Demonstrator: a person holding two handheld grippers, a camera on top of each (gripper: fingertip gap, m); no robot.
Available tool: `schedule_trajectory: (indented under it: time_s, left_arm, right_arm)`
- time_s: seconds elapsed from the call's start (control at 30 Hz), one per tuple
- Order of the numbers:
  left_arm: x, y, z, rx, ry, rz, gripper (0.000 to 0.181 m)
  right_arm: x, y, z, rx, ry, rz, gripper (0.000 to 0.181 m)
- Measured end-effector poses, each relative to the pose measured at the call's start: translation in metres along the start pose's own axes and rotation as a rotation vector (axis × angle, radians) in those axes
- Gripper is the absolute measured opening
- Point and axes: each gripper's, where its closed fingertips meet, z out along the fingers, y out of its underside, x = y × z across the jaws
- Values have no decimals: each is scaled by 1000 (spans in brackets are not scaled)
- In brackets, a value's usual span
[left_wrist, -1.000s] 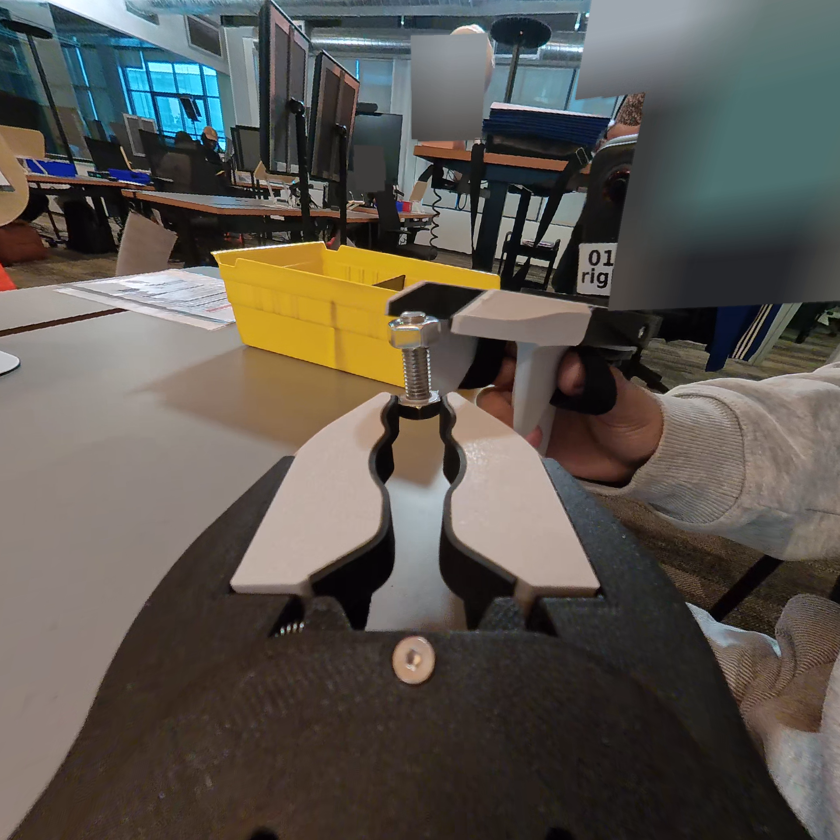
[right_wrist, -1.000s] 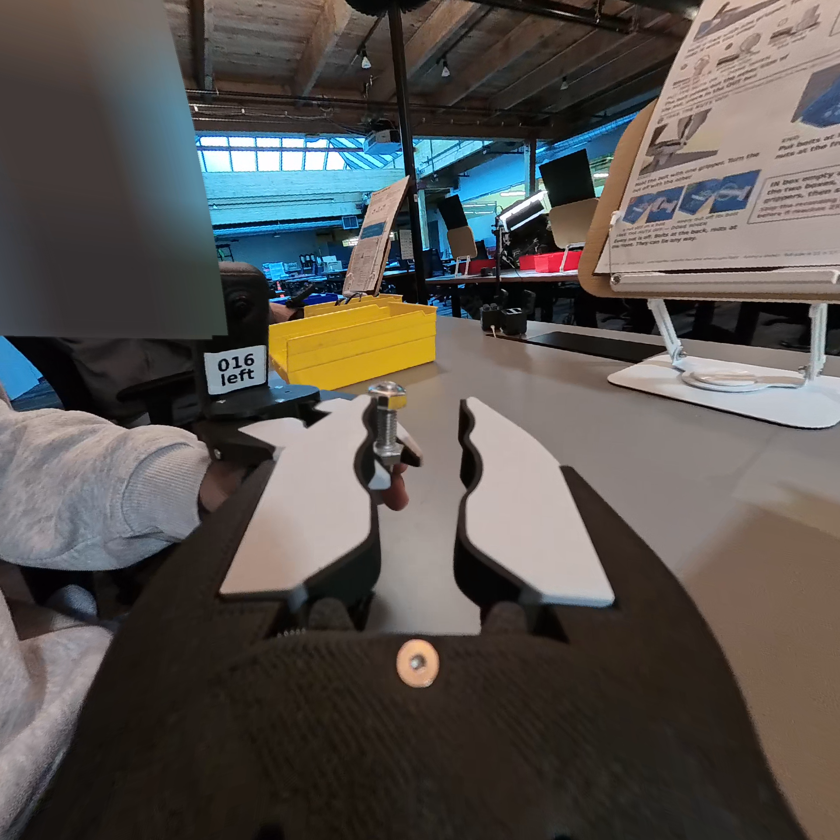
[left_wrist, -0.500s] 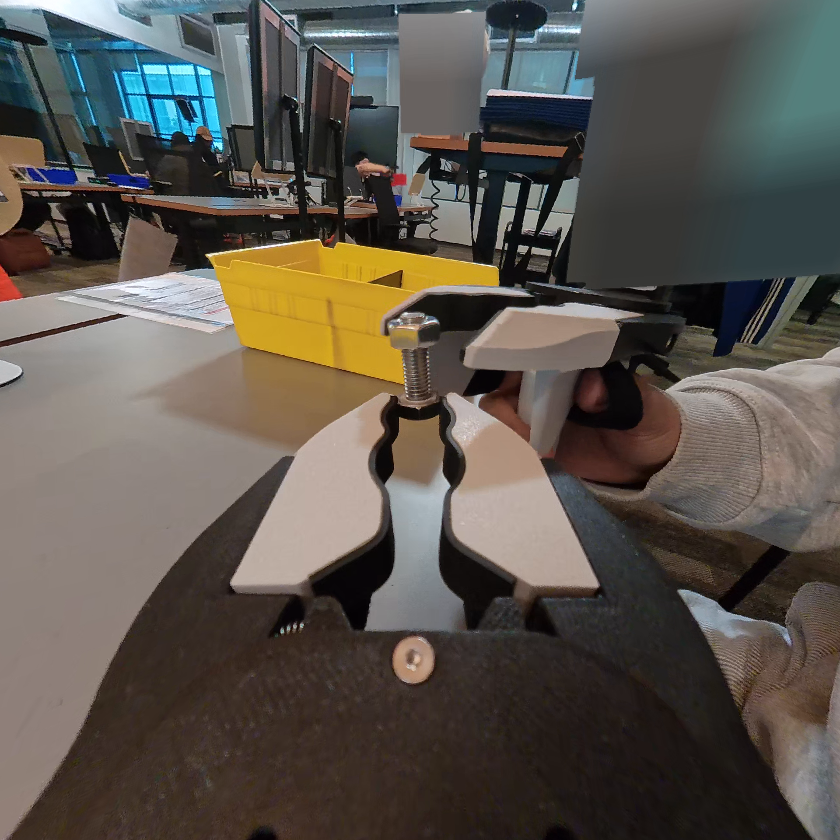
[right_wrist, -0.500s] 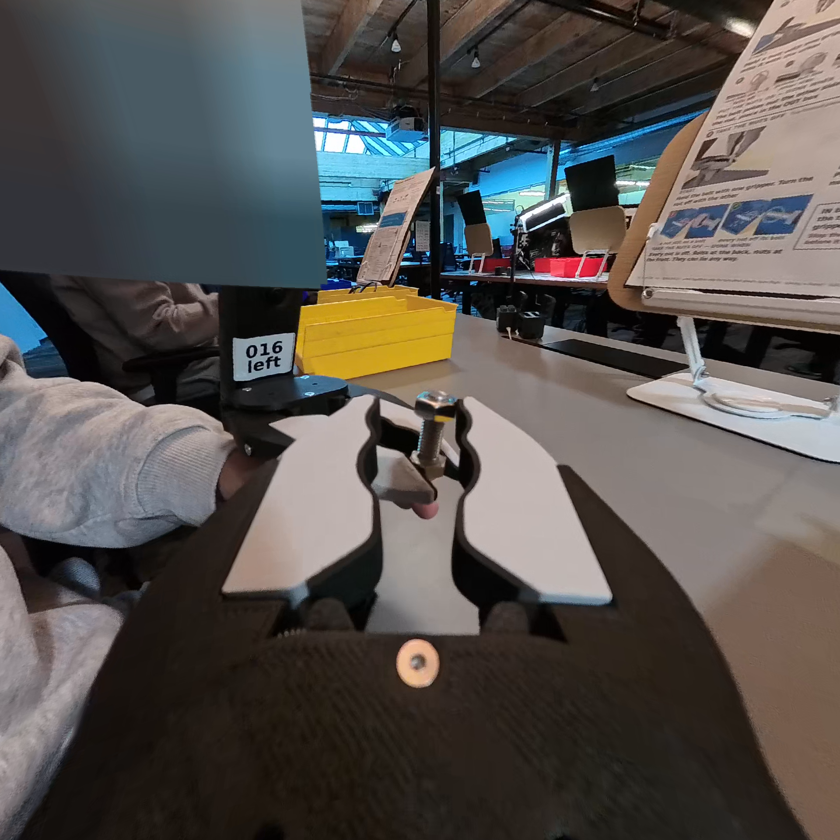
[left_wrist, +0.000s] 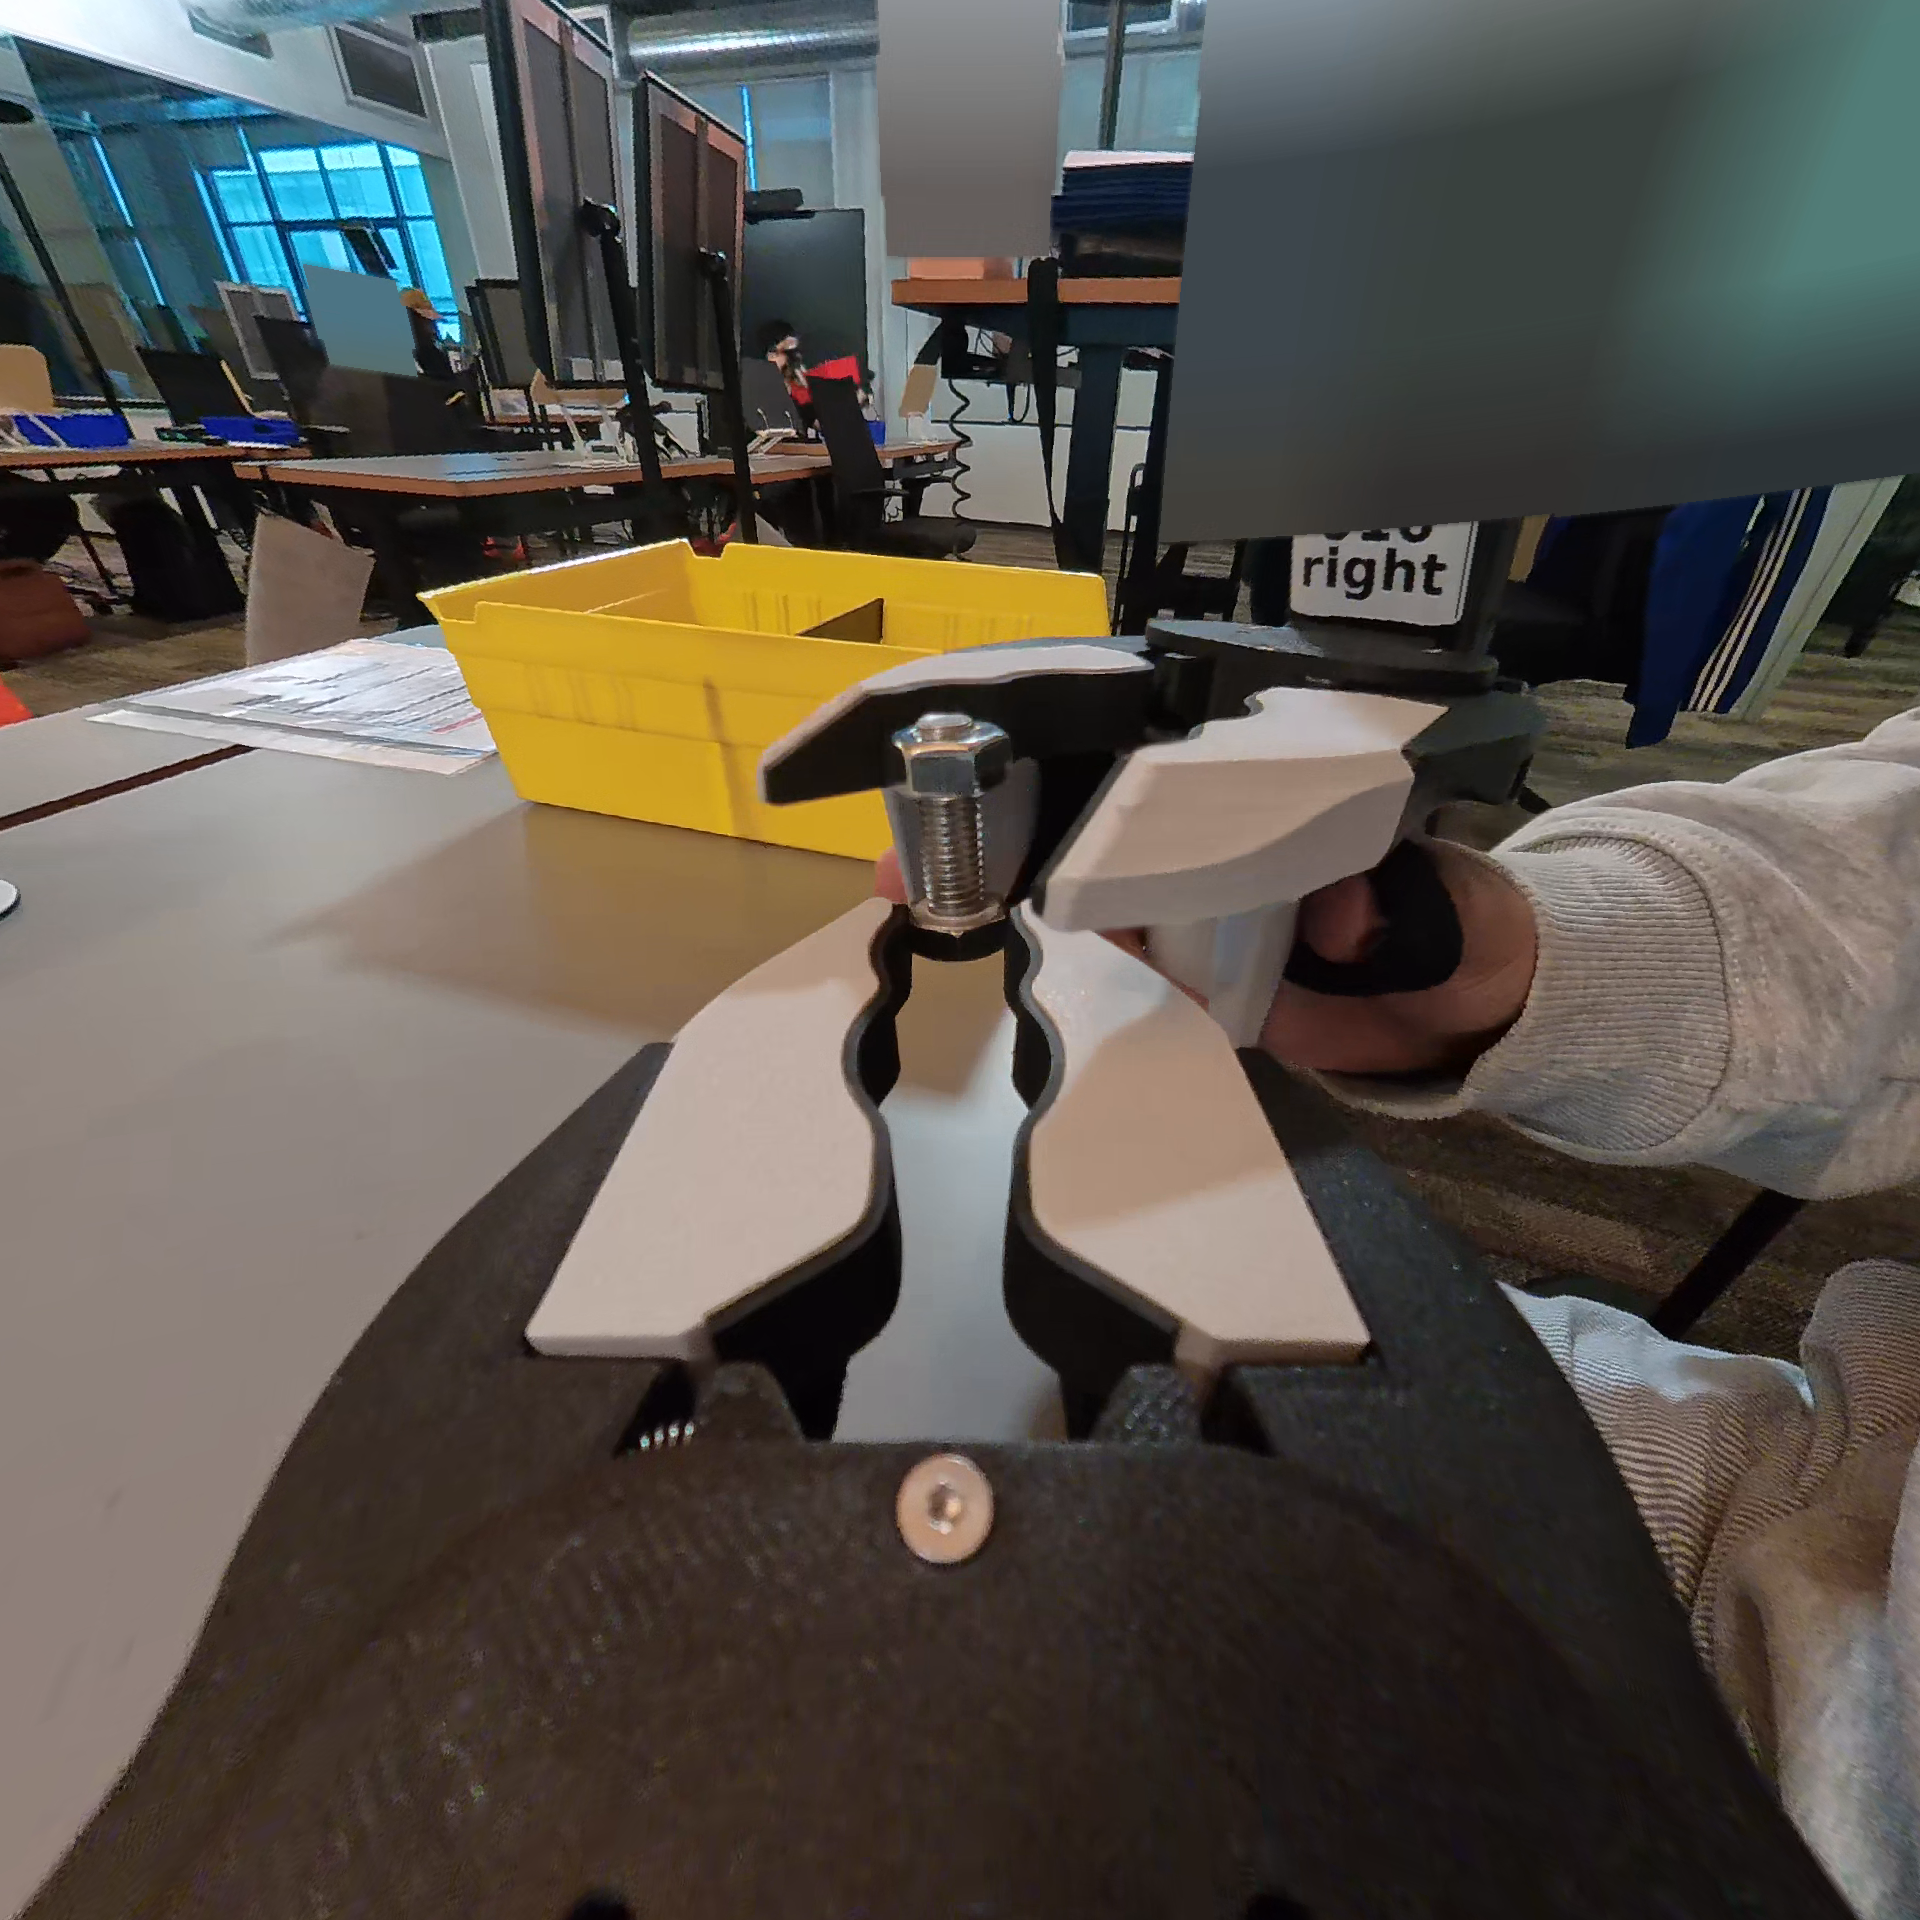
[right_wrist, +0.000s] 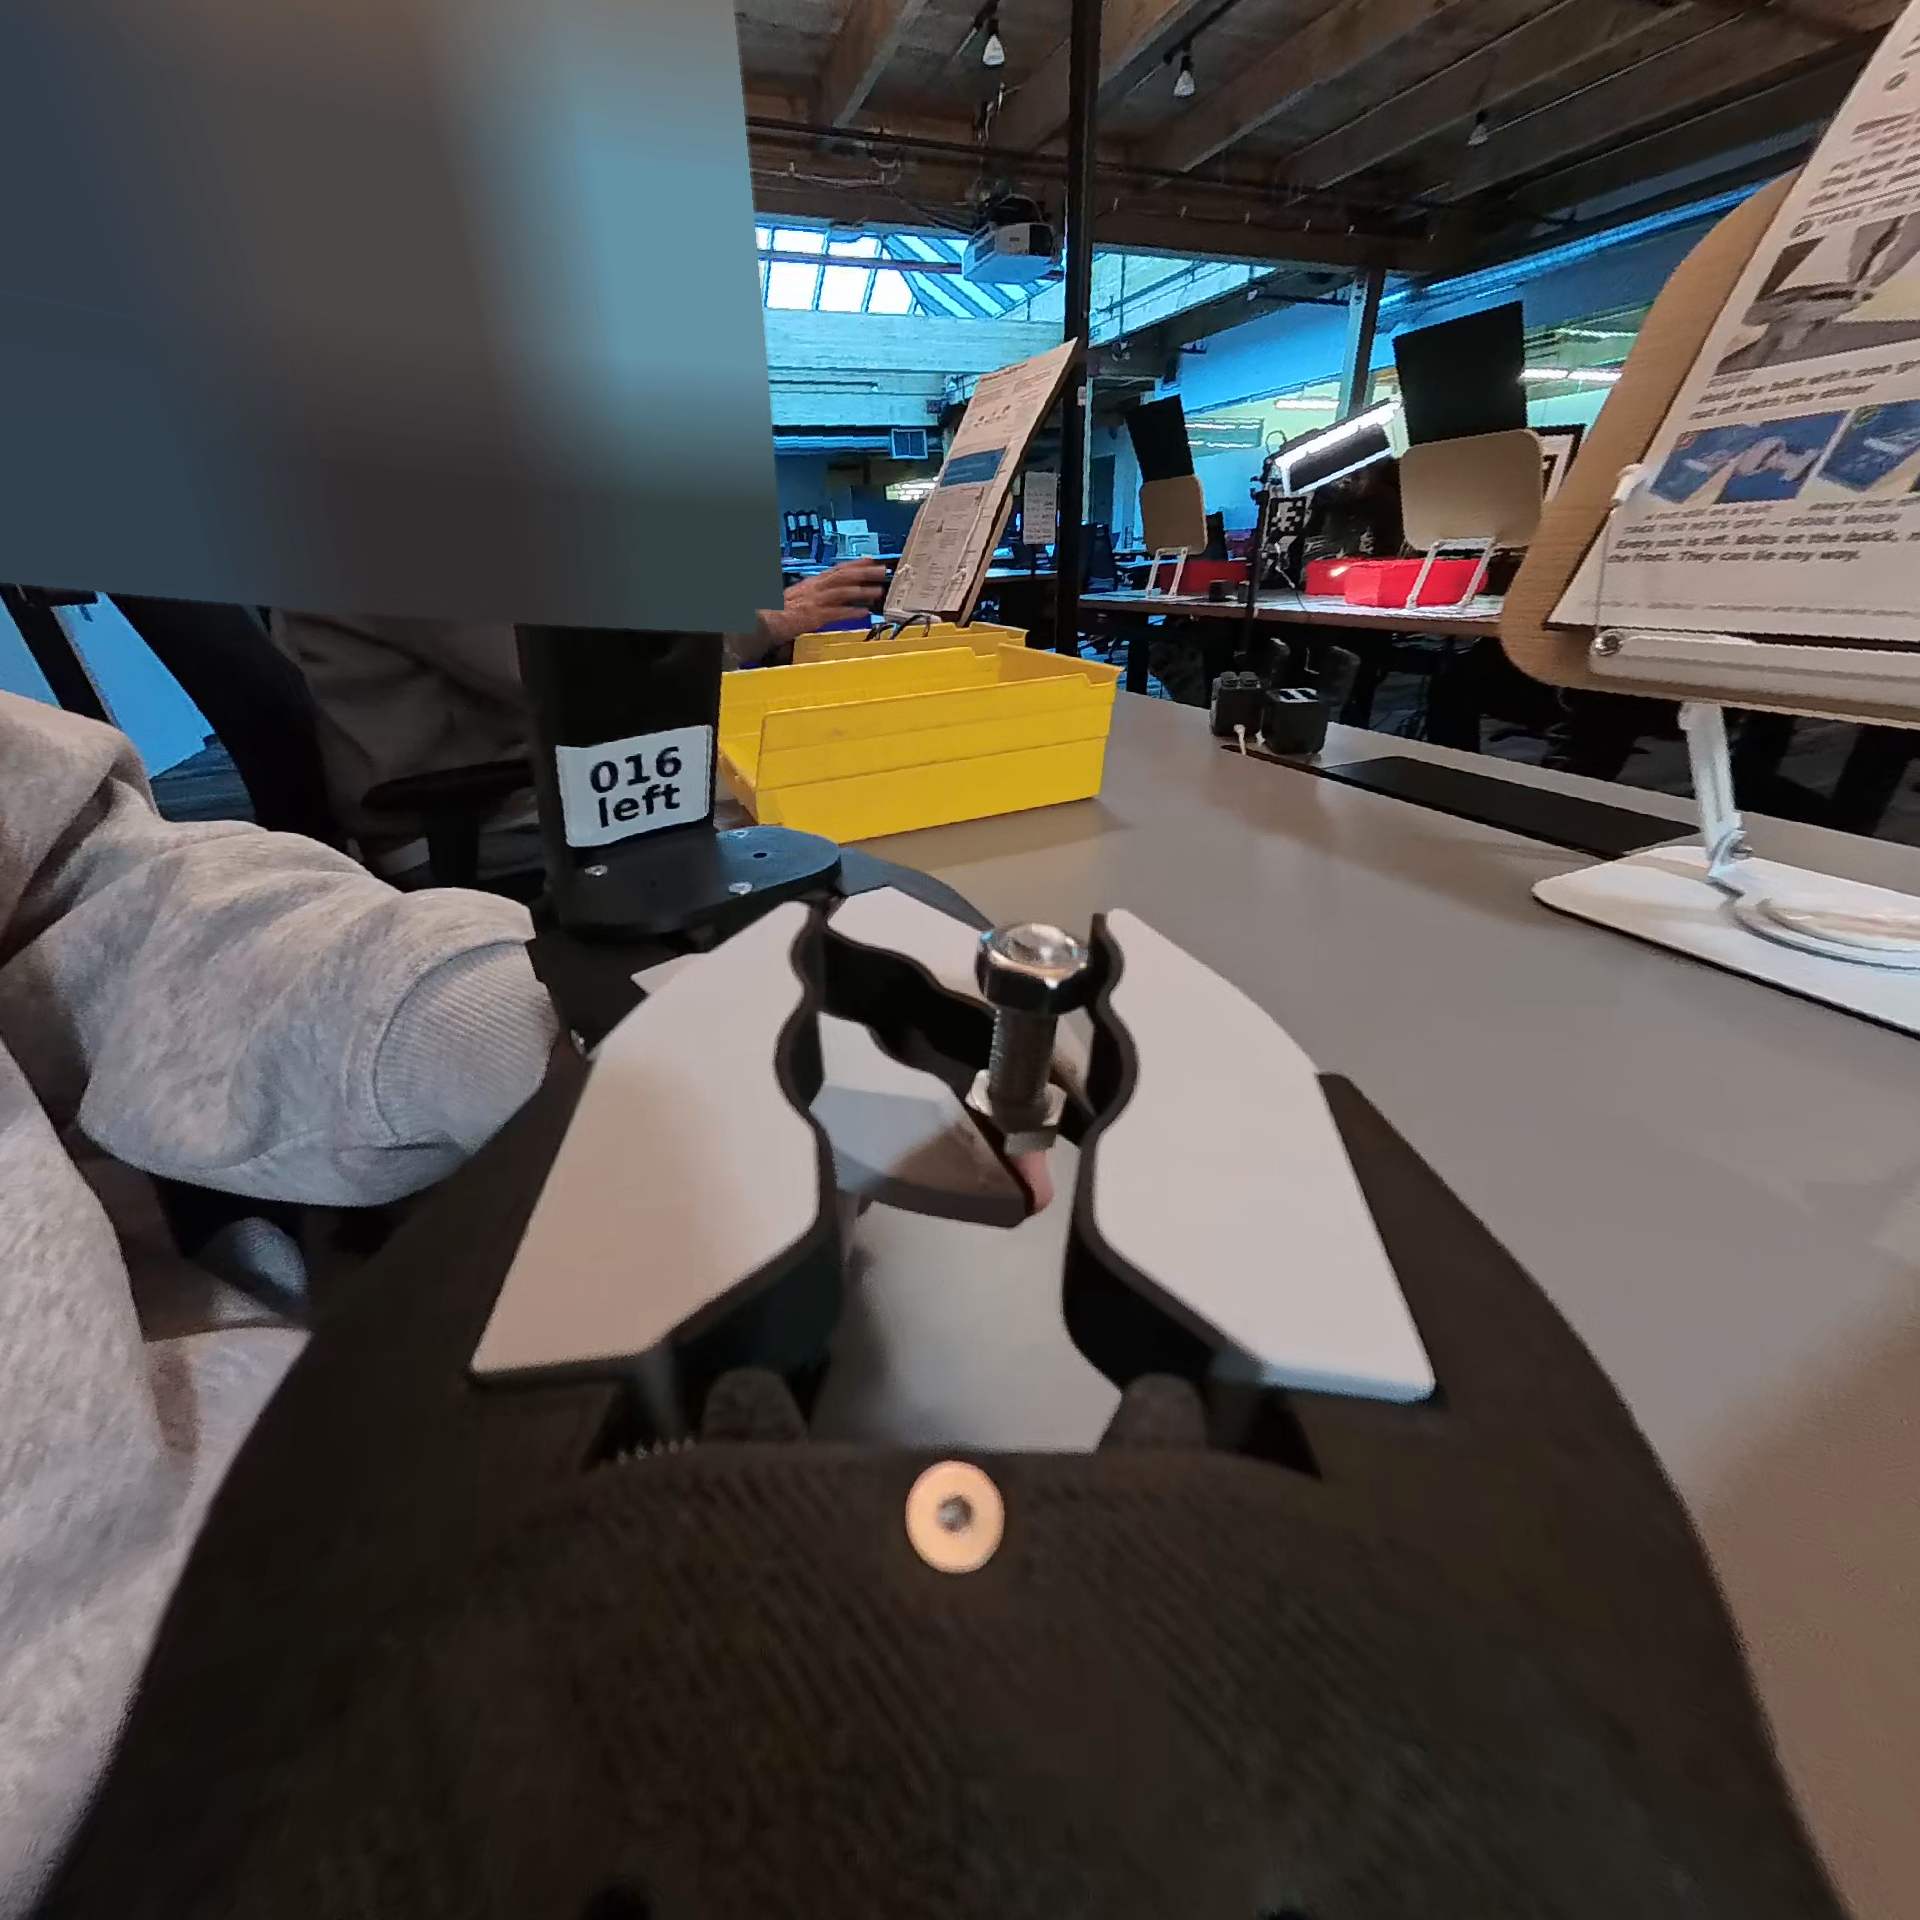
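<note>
A steel bolt (left_wrist: 948, 831) stands upright with a hex piece at its top. My left gripper (left_wrist: 951, 920) is shut on the bolt's lower end and holds it above the grey table (left_wrist: 260, 1039). My right gripper (right_wrist: 956, 935) is open, and its two fingers straddle the bolt's upper part (right_wrist: 1029, 997). The hex top lies close to its right finger (right_wrist: 1195, 1091). In the left wrist view the right gripper's fingers (left_wrist: 1226, 821) reach in from the right around the hex top. A hand in a grey sleeve (left_wrist: 1662, 987) holds that gripper.
A yellow bin (left_wrist: 727, 707) stands on the table behind the bolt; it also shows in the right wrist view (right_wrist: 914, 738). A stand with a printed sheet (right_wrist: 1766, 416) on a white base (right_wrist: 1714, 935) is at the right. A laminated sheet (left_wrist: 312, 696) lies at the far left. One gripper's finger ends stand about 5 cm off the other's.
My right gripper has moved in over the bolt, so its fingers now straddle the hex top. My left gripper has kept its hold on the bolt's lower end.
</note>
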Motion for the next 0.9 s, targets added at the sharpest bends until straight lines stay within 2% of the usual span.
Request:
schedule_trajectory:
  time_s: [0.4, 0.67, 0.9]
  left_arm:
    - [-9, -2, -2, 22, -23, -58, 17]
    - [-15, -4, -4, 42, -35, -112, 17]
    - [-12, -3, -3, 33, -27, -90, 17]
  right_arm:
    - [19, -6, -10, 32, 83, 13, 37]
    - [35, -6, -19, 52, 94, 143, 26]
    - [28, -9, -17, 62, 62, 130, 29]
